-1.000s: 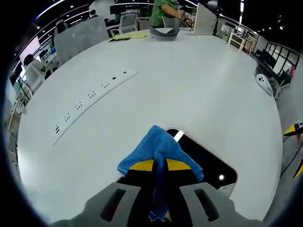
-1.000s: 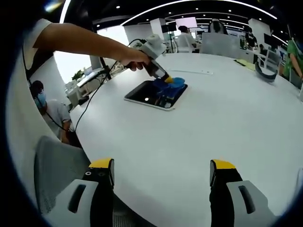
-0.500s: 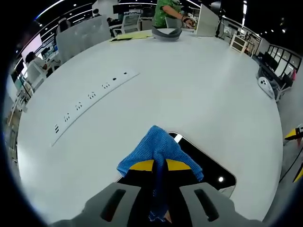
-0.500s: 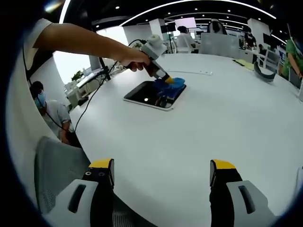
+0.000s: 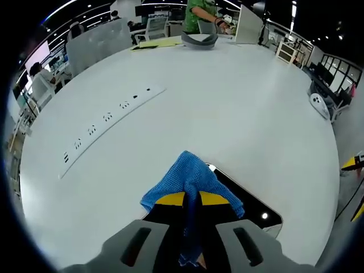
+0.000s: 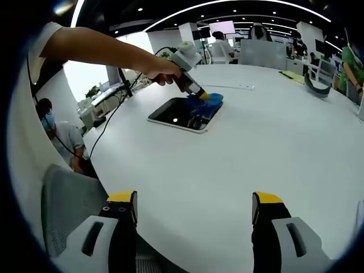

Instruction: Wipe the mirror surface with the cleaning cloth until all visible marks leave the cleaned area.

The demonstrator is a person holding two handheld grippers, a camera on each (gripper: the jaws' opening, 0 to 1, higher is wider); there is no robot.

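Note:
A dark rectangular mirror (image 6: 176, 114) lies flat on the round white table (image 6: 273, 148). My left gripper (image 5: 191, 199) is shut on a blue cleaning cloth (image 5: 190, 179), which rests on the mirror (image 5: 253, 202) near its far end. In the right gripper view the cloth (image 6: 206, 102) sits at the mirror's right part, under the left gripper (image 6: 200, 95) held by a person's hand (image 6: 162, 71). Ceiling lights glint in the glass. My right gripper (image 6: 193, 202) hovers open above the table's near edge, well away from the mirror, with nothing between its yellow-tipped fingers.
A long white power strip (image 5: 108, 116) lies on the table to the left of the mirror. A grey curved object (image 5: 198, 40) and papers (image 5: 153, 42) sit at the far edge, where a person in green (image 5: 199, 11) stands. A grey chair (image 6: 62, 205) stands below the table's near edge.
The left gripper with the cloth has slid slightly along the mirror toward its far end. The right gripper has stayed still.

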